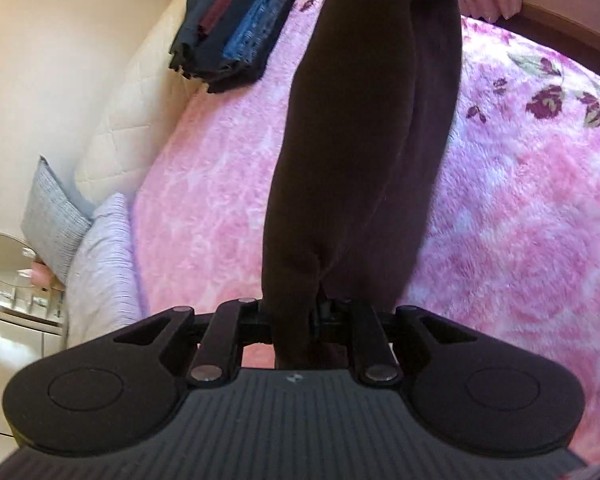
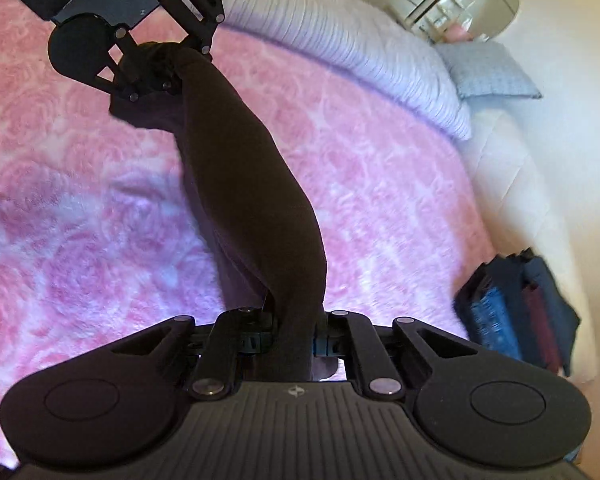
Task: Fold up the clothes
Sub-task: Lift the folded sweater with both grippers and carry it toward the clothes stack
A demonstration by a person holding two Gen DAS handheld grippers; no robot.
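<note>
A dark brown garment (image 2: 252, 184) hangs stretched between two handheld grippers above a pink floral blanket (image 1: 204, 184).

The garment is bunched into a long, rope-like band with soft lengthwise folds. The left gripper (image 1: 296, 320) pinches one end between its fingers; the right gripper (image 2: 296, 332) pinches the other end. Only the right wrist view shows the left gripper from outside, clamped on the cloth. A stack of folded clothes (image 1: 232, 28) sits at the blanket's edge by the wall, well apart from the garment. A striped pillow (image 2: 340, 40) borders one side, with broad open blanket beneath.
</note>
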